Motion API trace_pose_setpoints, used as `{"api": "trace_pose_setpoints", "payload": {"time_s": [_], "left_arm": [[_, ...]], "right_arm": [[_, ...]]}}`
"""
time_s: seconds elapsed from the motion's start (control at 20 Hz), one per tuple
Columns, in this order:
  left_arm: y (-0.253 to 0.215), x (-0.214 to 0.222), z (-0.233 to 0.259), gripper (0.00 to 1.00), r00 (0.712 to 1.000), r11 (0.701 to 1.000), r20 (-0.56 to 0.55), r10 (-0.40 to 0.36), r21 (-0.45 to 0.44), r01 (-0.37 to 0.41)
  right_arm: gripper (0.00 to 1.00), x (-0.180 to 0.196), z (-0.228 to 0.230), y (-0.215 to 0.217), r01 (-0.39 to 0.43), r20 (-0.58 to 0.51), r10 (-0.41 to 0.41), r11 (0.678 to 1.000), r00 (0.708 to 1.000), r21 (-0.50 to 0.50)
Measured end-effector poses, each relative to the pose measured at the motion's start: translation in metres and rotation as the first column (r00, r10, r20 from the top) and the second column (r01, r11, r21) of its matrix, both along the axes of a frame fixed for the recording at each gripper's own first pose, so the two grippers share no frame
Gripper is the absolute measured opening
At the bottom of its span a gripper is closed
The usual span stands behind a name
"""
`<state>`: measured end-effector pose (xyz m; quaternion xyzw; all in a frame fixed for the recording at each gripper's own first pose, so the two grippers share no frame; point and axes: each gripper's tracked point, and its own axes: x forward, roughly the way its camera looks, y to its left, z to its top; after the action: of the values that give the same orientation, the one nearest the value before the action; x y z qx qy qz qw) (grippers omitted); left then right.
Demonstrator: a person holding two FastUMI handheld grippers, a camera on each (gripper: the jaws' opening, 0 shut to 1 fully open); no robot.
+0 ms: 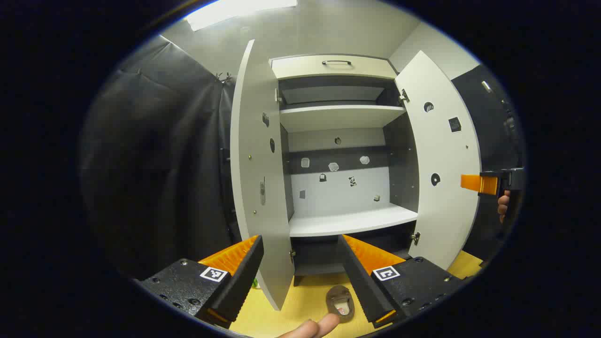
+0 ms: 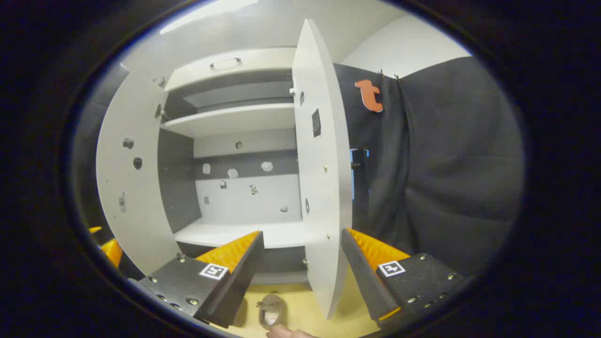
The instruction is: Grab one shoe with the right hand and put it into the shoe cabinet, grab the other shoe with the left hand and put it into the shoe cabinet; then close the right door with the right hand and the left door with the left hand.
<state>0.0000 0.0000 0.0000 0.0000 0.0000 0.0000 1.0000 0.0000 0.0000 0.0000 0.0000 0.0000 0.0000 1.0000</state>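
My left claw [image 1: 300,277]: spread wide, holding nothing; I keep it raised and level with the cabinet mouth, its fingers to either side of the left door's lower edge in the left gripper view.
My right claw [image 2: 303,277]: equally wide open and empty; in the right gripper view the right door's lower edge falls between its fingers, though I cannot tell whether anything touches.
Shoe: a small brown slipper-like shoe [image 1: 340,303] lies on the yellow floor [image 1: 300,300] just before the cabinet base, sole down, opening up; it also shows in the right gripper view [image 2: 271,312]; a fingertip [image 1: 324,324] pokes in beside it; I see only this one shoe.
Doors: the white flat-panel left door [image 1: 258,173] and white right door [image 1: 441,164] both stand swung outward, I judge so that the shelves are free to receive shoes.
Cabinet: the tall white-and-grey shoe cabinet [image 1: 338,117] has a lower white shelf [image 1: 350,220] and an upper one [image 1: 340,115], both bare; small marks dot its back wall.
Stage: as I judge it, no shoe is stowed yet; my right claw should dip to the floor first.
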Motion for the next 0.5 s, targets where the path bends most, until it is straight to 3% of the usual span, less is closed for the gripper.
{"api": "trace_pose_setpoints", "payload": {"time_s": [0.1,0.25,0.5], "left_arm": [[-0.007,0.004,0.003,0.97,1.000,1.000,-0.007,-0.016,-0.010,0.016],[-0.006,0.010,0.006,0.98,1.000,1.000,0.000,-0.026,-0.016,0.026],[-0.005,0.009,0.004,1.00,0.999,0.999,-0.011,-0.039,-0.029,0.038]], "right_arm": [[0.96,-0.015,0.002,0.017,-0.051,0.026,0.051,0.998,0.998,0.027],[1.00,-0.032,-0.009,0.027,-0.106,0.002,0.106,0.992,0.994,0.062],[0.99,-0.047,-0.010,0.034,-0.094,0.011,0.093,0.995,0.996,0.018]]}}
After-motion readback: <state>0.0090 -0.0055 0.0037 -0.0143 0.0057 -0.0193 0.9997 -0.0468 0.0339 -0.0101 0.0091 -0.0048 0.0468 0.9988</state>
